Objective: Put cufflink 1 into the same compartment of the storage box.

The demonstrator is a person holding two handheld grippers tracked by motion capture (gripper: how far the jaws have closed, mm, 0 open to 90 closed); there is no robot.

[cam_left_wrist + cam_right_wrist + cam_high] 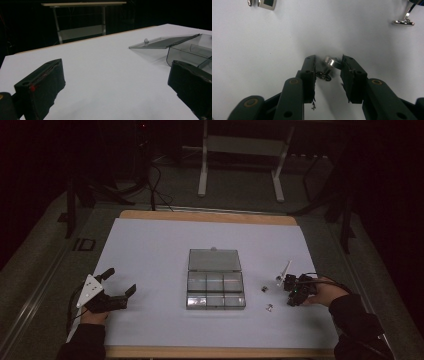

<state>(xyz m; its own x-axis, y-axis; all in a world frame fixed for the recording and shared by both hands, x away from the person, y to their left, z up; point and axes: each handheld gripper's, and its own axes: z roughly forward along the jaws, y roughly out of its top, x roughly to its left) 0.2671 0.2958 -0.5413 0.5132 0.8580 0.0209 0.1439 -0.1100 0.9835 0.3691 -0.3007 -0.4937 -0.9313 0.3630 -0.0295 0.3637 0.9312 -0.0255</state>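
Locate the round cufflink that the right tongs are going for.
In the right gripper view, the round cufflink sits between the right tongs on the white sheet, touching both pads, right of the clear compartment box.

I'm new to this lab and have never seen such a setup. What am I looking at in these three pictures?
A person sits at a table holding a hand-held gripper in each hand. The high view looks down from above; the other two come from cameras riding on each gripper. On the white sheet stands a clear compartment box, its lid open. The left gripper rests open, holding nothing. The right gripper appears to pinch a small metal cufflink; two similar pieces lie nearby.
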